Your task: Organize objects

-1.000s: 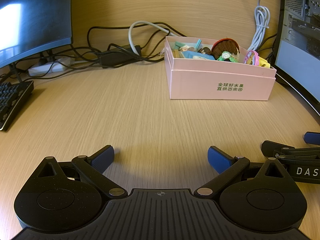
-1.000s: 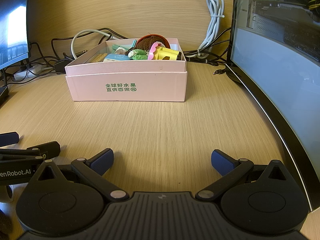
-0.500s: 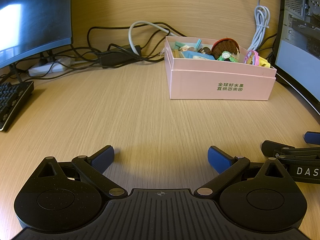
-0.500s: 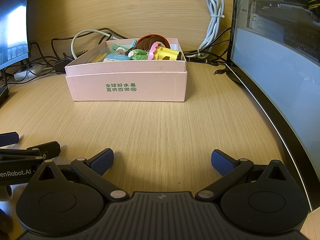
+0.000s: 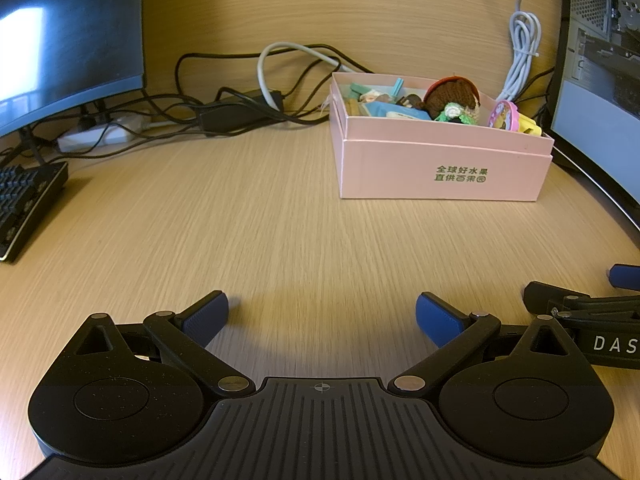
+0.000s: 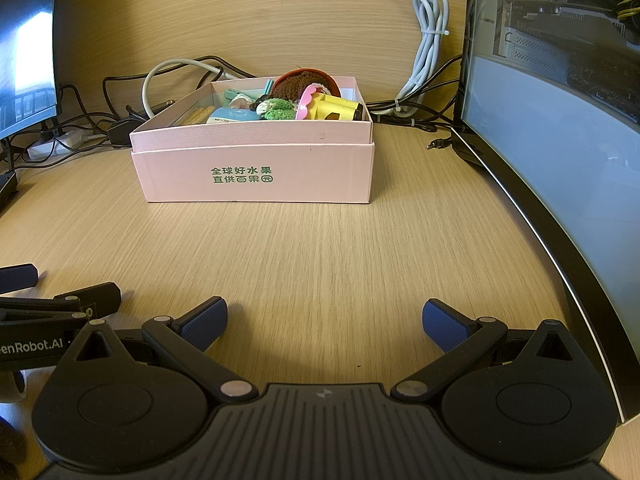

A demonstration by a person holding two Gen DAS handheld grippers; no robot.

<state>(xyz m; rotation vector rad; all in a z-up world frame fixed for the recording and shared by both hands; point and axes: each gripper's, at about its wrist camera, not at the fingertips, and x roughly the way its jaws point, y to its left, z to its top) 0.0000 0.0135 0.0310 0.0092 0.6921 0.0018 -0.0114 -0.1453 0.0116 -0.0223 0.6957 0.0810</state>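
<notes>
A pink cardboard box (image 5: 440,176) (image 6: 256,172) with green print stands on the wooden desk. It holds several small things: a brown crocheted pot (image 6: 306,82), a green crocheted piece (image 6: 278,114), a yellow toy (image 6: 338,109), a pink round piece (image 5: 502,115) and a light blue case (image 6: 232,115). My left gripper (image 5: 322,314) is open and empty, low over the desk, well short of the box. My right gripper (image 6: 324,320) is open and empty, level with it on the right. Each gripper shows at the edge of the other's view.
A monitor (image 5: 60,40) and a keyboard (image 5: 24,204) are at the left. A curved monitor (image 6: 560,160) lines the right side. Black and white cables (image 5: 240,100) and a power strip (image 5: 100,134) lie behind the box. A coiled white cable (image 6: 428,32) hangs on the back wall.
</notes>
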